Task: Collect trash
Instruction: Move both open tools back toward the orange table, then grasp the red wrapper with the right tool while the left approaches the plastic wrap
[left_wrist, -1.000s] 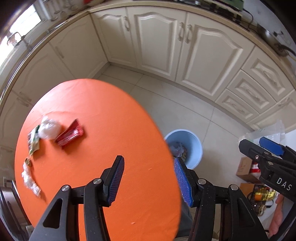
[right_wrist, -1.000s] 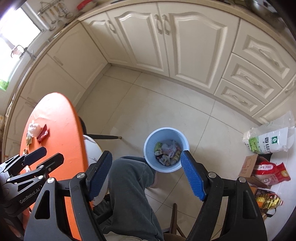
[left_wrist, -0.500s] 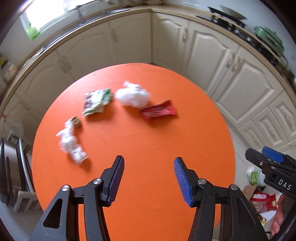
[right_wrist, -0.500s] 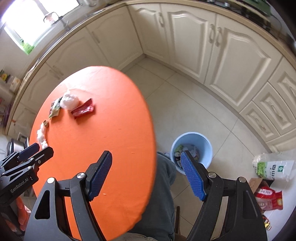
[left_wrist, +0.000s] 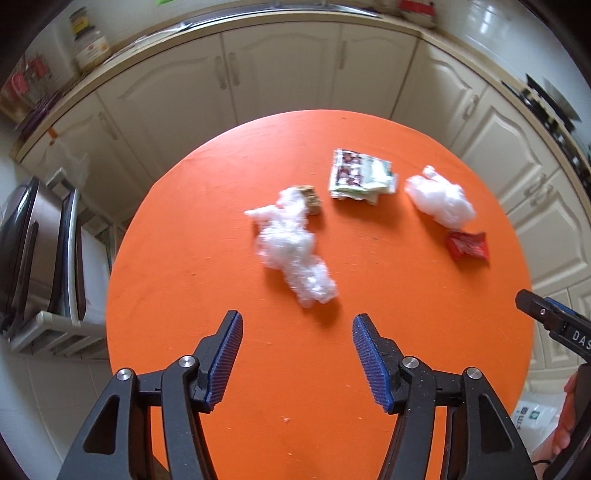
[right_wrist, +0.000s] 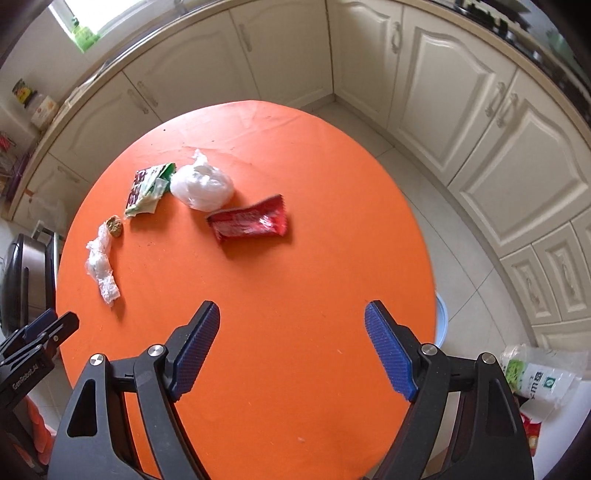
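Note:
Trash lies on a round orange table (left_wrist: 258, 369) (right_wrist: 295, 332). A long crumpled clear plastic wrap (left_wrist: 293, 245) (right_wrist: 99, 267) lies just beyond my open, empty left gripper (left_wrist: 295, 350). A small brown crumb (left_wrist: 312, 197) (right_wrist: 114, 226), a green-and-white packet (left_wrist: 360, 181) (right_wrist: 146, 188), a white plastic bag ball (left_wrist: 439, 201) (right_wrist: 201, 184) and a red wrapper (left_wrist: 467, 245) (right_wrist: 251, 221) lie farther back. My right gripper (right_wrist: 291, 343) is open and empty, above the table, short of the red wrapper. The blue bin (right_wrist: 441, 317) peeks out past the table's right edge.
Cream kitchen cabinets (left_wrist: 280, 70) (right_wrist: 480, 122) curve around the table. A metal appliance and rack (left_wrist: 29, 240) stand at the left. Bags and packets (right_wrist: 535, 380) lie on the tiled floor at the right.
Both grippers have swung from the bin and floor to over the table. The trash pieces now sit closer and more central in both views. Both stay open.

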